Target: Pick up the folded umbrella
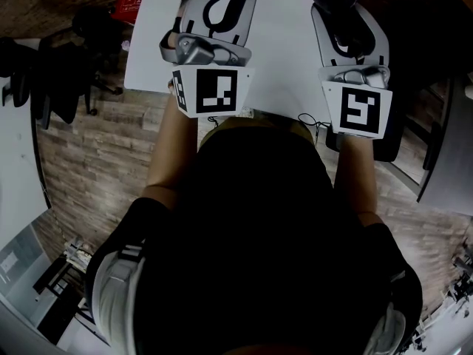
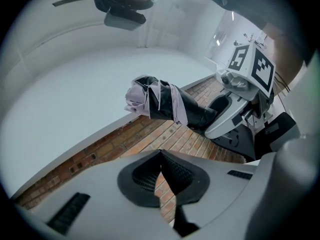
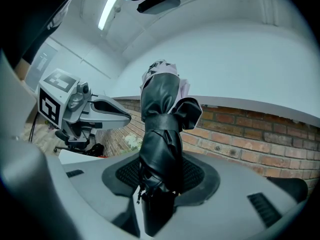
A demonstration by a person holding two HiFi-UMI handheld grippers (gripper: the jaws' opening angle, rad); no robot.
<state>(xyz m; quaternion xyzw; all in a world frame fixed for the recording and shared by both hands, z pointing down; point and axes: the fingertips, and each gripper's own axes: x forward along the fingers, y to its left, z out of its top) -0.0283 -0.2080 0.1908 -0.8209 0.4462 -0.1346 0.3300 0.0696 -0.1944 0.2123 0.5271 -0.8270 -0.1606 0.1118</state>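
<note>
**A:** Right tongs (image 3: 161, 178) status?

**B:** Clamped on the folded umbrella (image 3: 160, 116), with both pads pressed on its black near end at bottom centre of the right gripper view. The wrapped body runs straight out from the jaws with a strap around it, and there is pale lilac fabric at the far tip.

**A:** Where is it relative to the counter (image 1: 281, 65)?

**B:** In the head view those tongs are at upper right, over the white counter's right edge. In the left gripper view the umbrella is mid-frame, lying level across the counter edge. Whether it touches the top — can't tell.

**A:** Left tongs (image 2: 161, 156)?

**B:** Closed, tips meeting, nothing between them. The brick-pattern floor (image 2: 165, 134) shows through the slit behind the tips. In the head view they sit at upper centre — beside the right pair, clear of the umbrella.
</note>
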